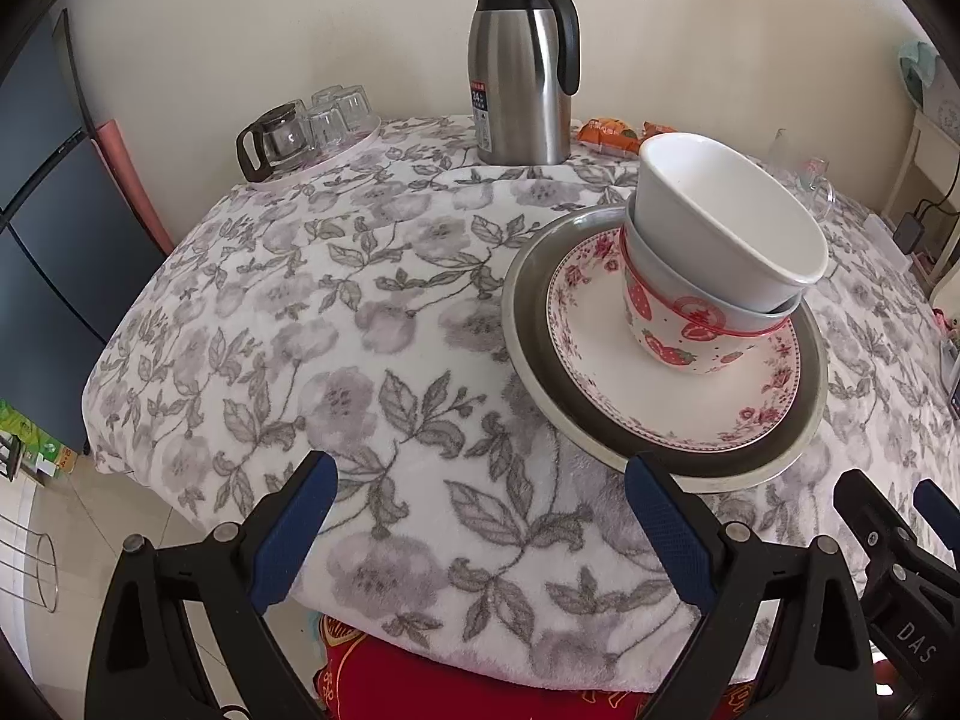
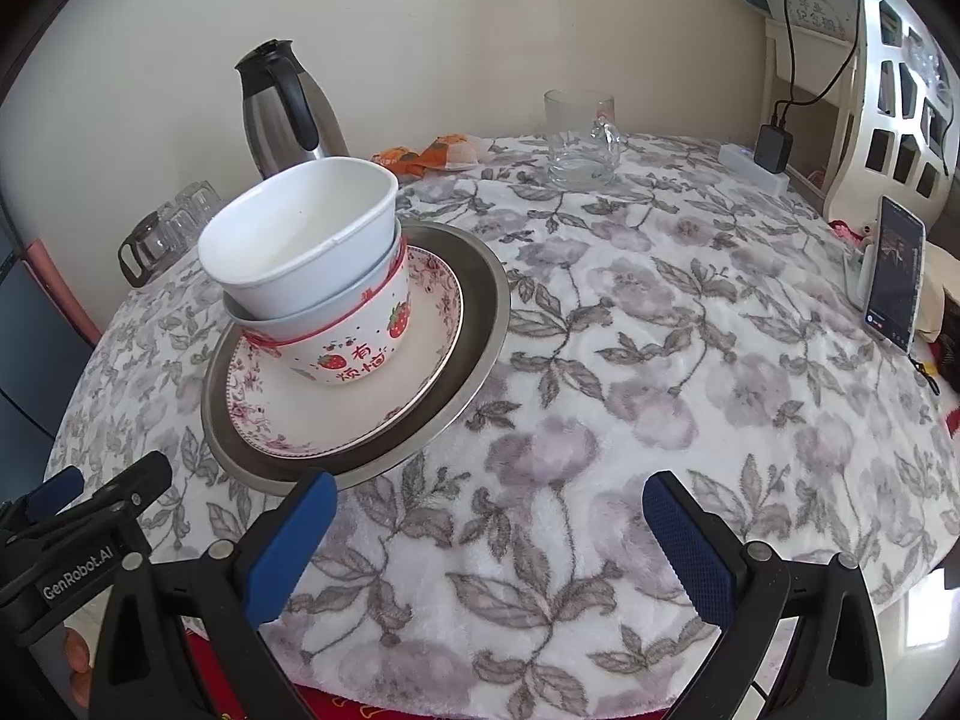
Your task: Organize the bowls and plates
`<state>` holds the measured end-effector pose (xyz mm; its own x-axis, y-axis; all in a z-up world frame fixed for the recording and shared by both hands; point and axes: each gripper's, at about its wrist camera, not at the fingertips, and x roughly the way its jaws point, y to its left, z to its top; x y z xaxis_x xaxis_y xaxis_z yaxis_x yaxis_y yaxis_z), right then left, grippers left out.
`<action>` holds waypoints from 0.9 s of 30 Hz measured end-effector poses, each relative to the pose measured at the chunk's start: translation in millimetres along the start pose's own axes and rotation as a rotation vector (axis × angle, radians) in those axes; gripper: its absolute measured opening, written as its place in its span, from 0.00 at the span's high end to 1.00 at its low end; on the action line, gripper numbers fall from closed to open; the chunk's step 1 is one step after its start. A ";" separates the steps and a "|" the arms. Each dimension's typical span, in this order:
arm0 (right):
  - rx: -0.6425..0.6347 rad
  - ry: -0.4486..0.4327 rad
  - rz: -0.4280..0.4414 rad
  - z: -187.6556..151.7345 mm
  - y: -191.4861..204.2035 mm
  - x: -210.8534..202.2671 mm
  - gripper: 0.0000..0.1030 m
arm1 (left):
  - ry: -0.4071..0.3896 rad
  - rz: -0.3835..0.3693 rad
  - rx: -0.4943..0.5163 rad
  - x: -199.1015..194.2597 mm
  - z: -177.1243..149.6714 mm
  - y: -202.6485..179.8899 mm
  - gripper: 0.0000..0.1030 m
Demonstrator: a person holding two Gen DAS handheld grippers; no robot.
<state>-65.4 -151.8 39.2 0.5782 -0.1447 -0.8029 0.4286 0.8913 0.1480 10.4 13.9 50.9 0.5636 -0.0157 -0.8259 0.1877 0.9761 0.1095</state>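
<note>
Sitting on the floral cloth (image 1: pixel 336 324) is one stack: a metal tray (image 1: pixel 666 468) at the bottom, a rose-rimmed plate (image 1: pixel 660 402) on it, a strawberry bowl (image 1: pixel 678 336) on the plate, a grey bowl (image 1: pixel 678 282) nested in that, and a white bowl (image 1: pixel 720 210) tilted on top.

The left gripper (image 1: pixel 480 516) hangs low over the near edge of the table with its jaws wide apart and nothing between them. The stack lies just ahead and to its right, and the right finger's blue pad (image 1: pixel 666 522) is just beside the tray's near rim.

The right gripper (image 2: pixel 489 534) is likewise spread wide and empty. In its view the stack (image 2: pixel 336 324) stands ahead to the left, and the tray's rim (image 2: pixel 384 468) is just beyond the left pad (image 2: pixel 294 546).

Writing: red Chinese characters on the strawberry bowl (image 2: pixel 360 354); "24" on the label of the steel jug (image 1: pixel 519 60) at the back; "GenRobot.AI" on the left gripper's body in the right view; "DAS" on the right gripper's body in the left view. A glass mug (image 2: pixel 579 141) and a lit phone (image 2: pixel 894 273) stand well apart from the stack.
</note>
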 end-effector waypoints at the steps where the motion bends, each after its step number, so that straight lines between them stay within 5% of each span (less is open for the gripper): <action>1: 0.000 0.003 0.001 -0.1 0.0 0.5 0.00 | 0.001 0.002 0.000 0.0 0.1 -0.1 0.06; 27: -0.003 0.038 -0.007 -2.4 1.4 6.1 0.00 | 0.060 0.007 -0.012 8.7 -1.0 4.7 0.06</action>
<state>-62.9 -150.5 33.2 0.5483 -0.1345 -0.8254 0.4302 0.8917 0.1405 15.4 18.6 43.7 0.5156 0.0036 -0.8568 0.1744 0.9786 0.1091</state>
